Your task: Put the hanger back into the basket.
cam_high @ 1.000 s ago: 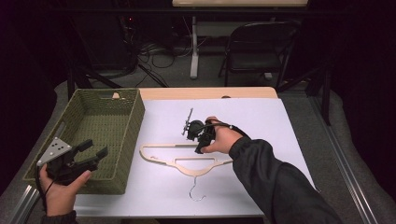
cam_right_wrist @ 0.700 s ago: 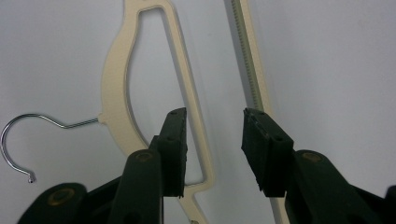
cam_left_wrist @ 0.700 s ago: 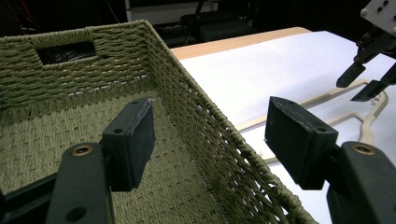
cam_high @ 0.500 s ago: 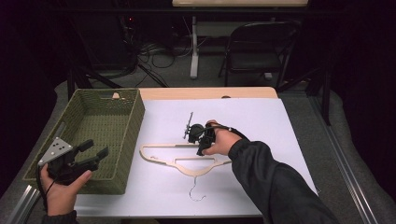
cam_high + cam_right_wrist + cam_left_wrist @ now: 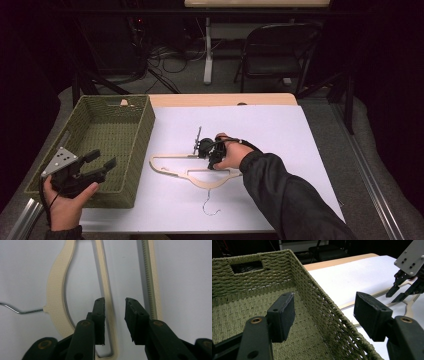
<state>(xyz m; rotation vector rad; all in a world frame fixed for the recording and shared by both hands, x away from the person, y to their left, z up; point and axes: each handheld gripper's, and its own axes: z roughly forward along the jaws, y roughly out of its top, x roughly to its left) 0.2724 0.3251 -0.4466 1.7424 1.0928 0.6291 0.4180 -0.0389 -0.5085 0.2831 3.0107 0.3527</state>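
Lower than a second ago in the high view, the right gripper (image 5: 209, 156) sits on the cream hanger (image 5: 175, 167) lying flat on the white counter (image 5: 280, 130), while the left gripper (image 5: 95, 167) hovers over the near corner of the green basket (image 5: 135, 145). From the left gripper view, its spread jaws straddle the basket rim with nothing between them. Seen from the right gripper view, the jaws have just been closing around the hanger's thin inner bar (image 5: 108, 293), not yet pinching; gripping, lifting and placing all remain.
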